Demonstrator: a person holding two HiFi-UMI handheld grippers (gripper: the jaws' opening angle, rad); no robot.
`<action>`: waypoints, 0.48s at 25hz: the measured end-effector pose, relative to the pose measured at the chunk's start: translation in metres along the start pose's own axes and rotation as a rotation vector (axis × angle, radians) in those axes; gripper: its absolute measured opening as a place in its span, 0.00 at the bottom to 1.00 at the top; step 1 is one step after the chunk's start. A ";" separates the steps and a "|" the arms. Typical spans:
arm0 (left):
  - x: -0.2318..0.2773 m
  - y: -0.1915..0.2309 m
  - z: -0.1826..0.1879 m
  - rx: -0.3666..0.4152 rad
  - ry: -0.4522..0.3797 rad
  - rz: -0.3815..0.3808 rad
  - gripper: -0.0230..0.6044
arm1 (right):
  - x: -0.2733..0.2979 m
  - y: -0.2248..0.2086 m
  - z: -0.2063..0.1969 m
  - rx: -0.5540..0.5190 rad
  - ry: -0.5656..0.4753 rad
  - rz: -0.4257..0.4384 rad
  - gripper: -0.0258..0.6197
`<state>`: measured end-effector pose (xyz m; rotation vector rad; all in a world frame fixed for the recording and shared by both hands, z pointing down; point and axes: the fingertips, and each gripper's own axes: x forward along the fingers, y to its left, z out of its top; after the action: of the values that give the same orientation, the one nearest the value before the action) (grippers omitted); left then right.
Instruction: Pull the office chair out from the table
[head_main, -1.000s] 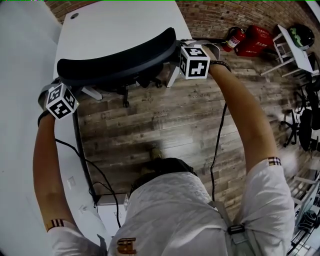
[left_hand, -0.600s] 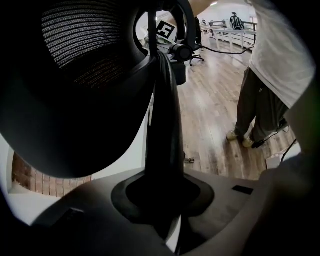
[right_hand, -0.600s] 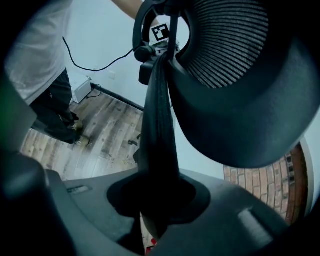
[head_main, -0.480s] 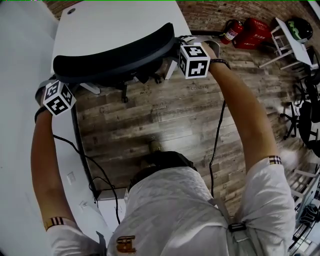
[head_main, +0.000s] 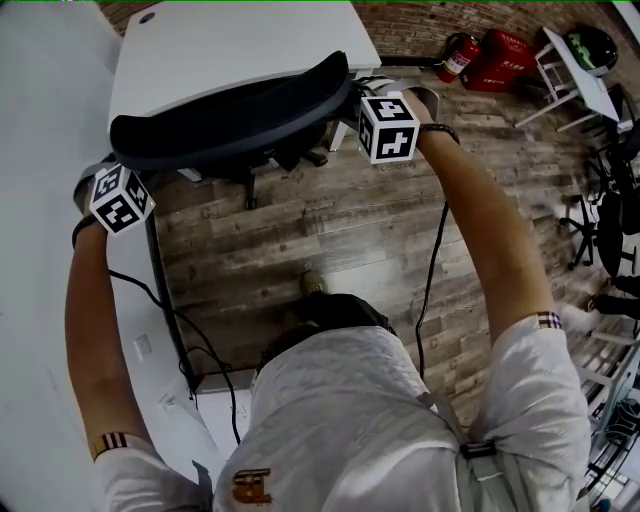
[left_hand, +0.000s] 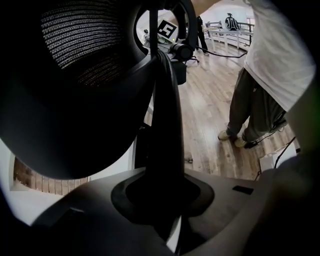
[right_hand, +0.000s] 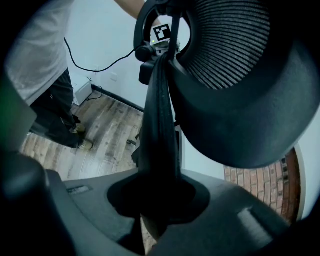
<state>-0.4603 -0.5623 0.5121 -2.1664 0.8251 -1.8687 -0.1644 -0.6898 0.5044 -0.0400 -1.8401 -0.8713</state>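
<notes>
Our left gripper (left_hand: 162, 200) and right gripper (right_hand: 157, 200), jaws just now closing, each pinch the backrest rim of the black mesh-backed office chair (head_main: 230, 115), one at either end. The chair stands right against the white table (head_main: 230, 45).

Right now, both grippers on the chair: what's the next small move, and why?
Probably pull the left gripper and right gripper straight back together, evenly. Their jaws have just been closing onto opposite edges of the chair backrest, which sits close to the white table; an uneven pull would likely swivel it.
</notes>
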 end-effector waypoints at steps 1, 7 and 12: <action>-0.003 -0.006 -0.002 -0.004 0.001 0.002 0.15 | -0.003 0.004 0.003 -0.002 -0.001 0.001 0.15; -0.022 -0.042 -0.005 -0.007 -0.006 0.014 0.15 | -0.018 0.037 0.020 -0.007 0.001 0.014 0.15; -0.029 -0.061 -0.009 0.002 -0.007 0.019 0.15 | -0.028 0.059 0.030 0.008 0.015 0.008 0.15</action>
<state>-0.4523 -0.4953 0.5171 -2.1552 0.8389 -1.8511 -0.1517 -0.6194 0.5078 -0.0364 -1.8281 -0.8565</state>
